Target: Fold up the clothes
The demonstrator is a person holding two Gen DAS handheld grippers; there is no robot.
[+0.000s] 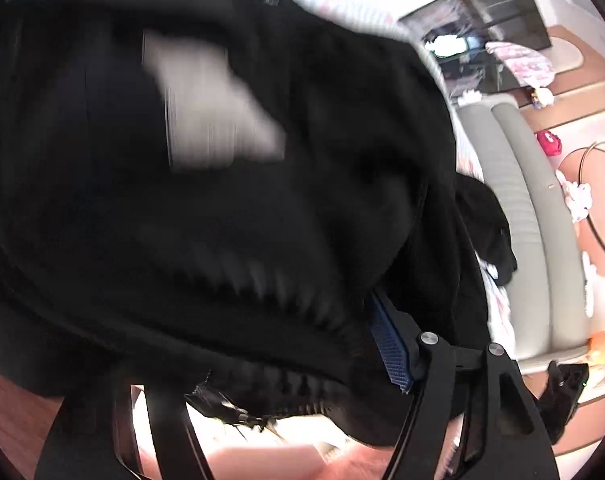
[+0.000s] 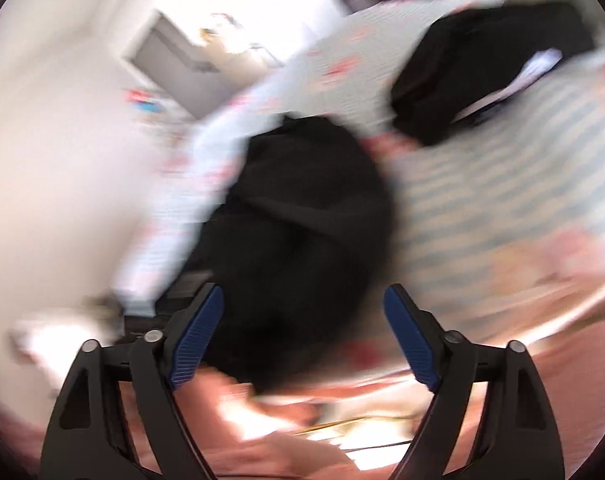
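A black garment with a blurred white label and a gathered elastic band fills most of the left wrist view. It drapes across my left gripper. Only the right blue pad shows, standing wide to the side; the other finger is under the cloth. In the right wrist view my right gripper is open with both blue pads far apart. A heap of black cloth lies just beyond them. A second black garment rests farther back on the bed. Both views are motion-blurred.
The bed has a pale striped sheet with pink prints. A grey padded bed edge runs down the right. Beyond it are a dark screen, a red object and a reddish-brown floor. A white wall is at the left.
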